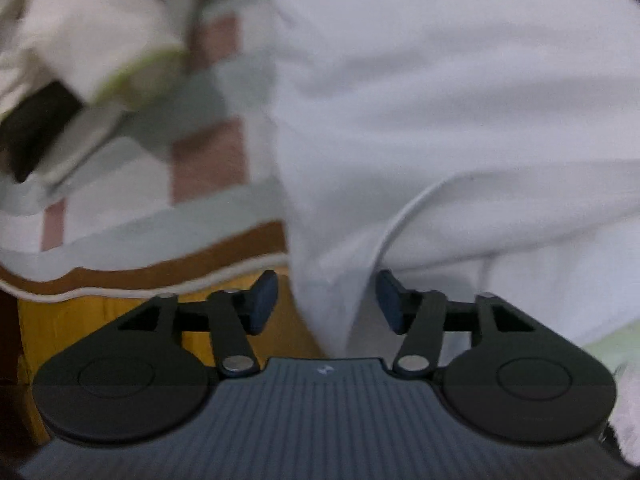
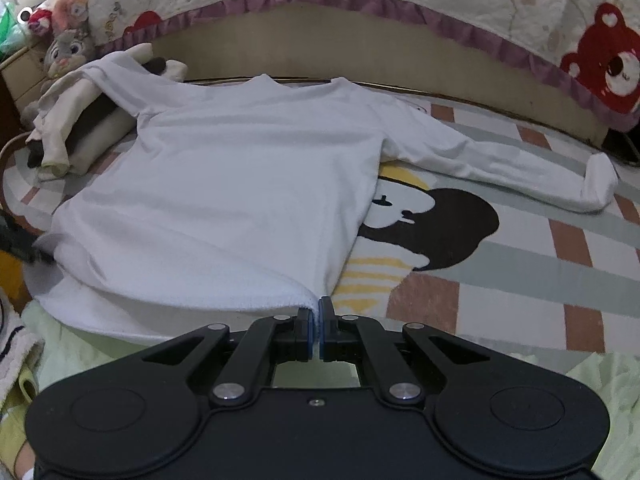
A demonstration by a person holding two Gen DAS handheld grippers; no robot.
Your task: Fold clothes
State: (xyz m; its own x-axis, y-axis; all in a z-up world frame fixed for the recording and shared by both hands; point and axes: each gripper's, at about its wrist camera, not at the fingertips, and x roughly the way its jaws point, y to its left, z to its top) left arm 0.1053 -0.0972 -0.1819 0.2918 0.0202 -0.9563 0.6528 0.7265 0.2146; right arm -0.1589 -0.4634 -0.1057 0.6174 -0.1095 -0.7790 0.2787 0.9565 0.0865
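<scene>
Right gripper (image 2: 317,322): I have it pitched downward over the near edge of the bed, jaws pressed together on the near right hem corner of the white long-sleeved shirt (image 2: 224,184); a sliver of white cloth shows between the blue pads (image 2: 309,330).
Left gripper (image 1: 327,304): I see it pointing steeply down, jaws standing partly apart. A hanging fold of the shirt (image 1: 440,120) drops between them, but the dark blue pads (image 1: 264,300) do not press on it. This view is blurred.
Shirt: it lies spread flat on the bed, collar at the far side, hem near. The right sleeve (image 2: 520,168) stretches out to the right across the sheet; the left sleeve (image 2: 60,136) is draped over a dark and cream bundle at the far left.
Bed sheet (image 2: 520,280): checked in grey, white and dusty pink, with a cartoon figure beside the shirt's right edge.
Far side: a beige headboard (image 2: 400,48) under a quilt with red bears (image 2: 520,12); soft toys (image 2: 66,48) sit at the far left.
Near side: pale green cloth (image 2: 600,376) lies just under the right gripper.
</scene>
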